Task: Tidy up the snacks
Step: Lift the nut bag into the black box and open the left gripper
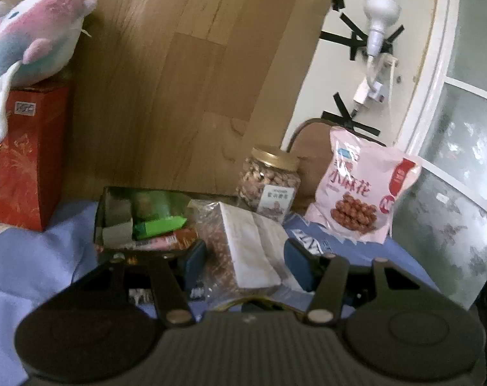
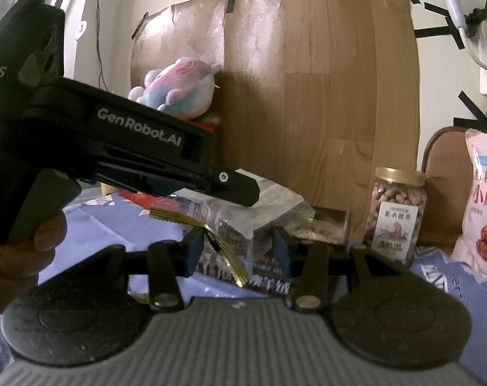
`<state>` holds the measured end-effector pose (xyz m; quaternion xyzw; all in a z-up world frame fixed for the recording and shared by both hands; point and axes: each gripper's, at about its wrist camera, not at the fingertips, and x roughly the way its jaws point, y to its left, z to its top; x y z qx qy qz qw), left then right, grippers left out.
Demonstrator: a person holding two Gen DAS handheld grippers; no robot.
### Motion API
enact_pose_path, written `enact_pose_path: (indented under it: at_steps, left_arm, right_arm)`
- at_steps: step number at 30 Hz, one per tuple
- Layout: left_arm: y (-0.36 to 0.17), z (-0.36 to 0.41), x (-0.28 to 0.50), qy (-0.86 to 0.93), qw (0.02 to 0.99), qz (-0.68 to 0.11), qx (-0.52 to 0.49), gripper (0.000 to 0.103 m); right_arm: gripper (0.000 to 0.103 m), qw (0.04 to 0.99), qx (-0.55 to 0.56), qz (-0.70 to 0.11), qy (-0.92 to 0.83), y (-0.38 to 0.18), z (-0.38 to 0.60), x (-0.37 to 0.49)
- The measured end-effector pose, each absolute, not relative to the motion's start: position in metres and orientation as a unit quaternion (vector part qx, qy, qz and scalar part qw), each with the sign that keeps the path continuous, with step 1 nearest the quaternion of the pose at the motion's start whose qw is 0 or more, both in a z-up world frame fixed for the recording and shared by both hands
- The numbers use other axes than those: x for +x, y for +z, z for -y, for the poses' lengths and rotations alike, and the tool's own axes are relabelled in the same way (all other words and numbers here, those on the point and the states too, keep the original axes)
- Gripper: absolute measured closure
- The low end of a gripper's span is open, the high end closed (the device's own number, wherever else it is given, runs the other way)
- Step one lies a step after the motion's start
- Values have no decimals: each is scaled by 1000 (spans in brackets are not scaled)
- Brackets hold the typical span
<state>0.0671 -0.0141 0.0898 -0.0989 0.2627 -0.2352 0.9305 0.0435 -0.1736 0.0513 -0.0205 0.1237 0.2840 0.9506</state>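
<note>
- A clutter crowded the blue cloth (image 1: 34, 251): a red gift box (image 1: 24, 160) with a pastel plush toy (image 1: 34, 35) on top, a gold-lidded nut jar (image 1: 270, 183), and a pink snack bag (image 1: 362, 189) leaning at the right.
- An open dark tray (image 1: 140, 218) with green and red wrappers sat just beyond the left gripper (image 1: 246, 259); a wood-grain board stood behind it all.
- Writing was there to read: big red "小麻花" on the pink bag, and "GenRobot.AI" on the left gripper's body in the right wrist view.
- The clear packet of snacks (image 1: 243, 241), white label up, sat between the left gripper's blue pads, which pressed its sides at a middling spread.
- The right gripper (image 2: 237, 247) had its jaws part-open about the same packet's gold-edged end; contact could not be made out.
</note>
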Motion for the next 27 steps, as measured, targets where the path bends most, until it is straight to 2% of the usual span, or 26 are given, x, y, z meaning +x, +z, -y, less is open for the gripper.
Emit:
enact_pose_path:
  at_steps: [13, 27]
  left_arm:
    - [71, 25, 146, -159, 945, -276, -76, 47]
    - [71, 24, 92, -100, 962, -255, 9, 40]
  right_arm:
    - [52, 966, -21, -132, 223, 27, 165, 125]
    - [48, 963, 18, -130, 235, 29, 179, 59]
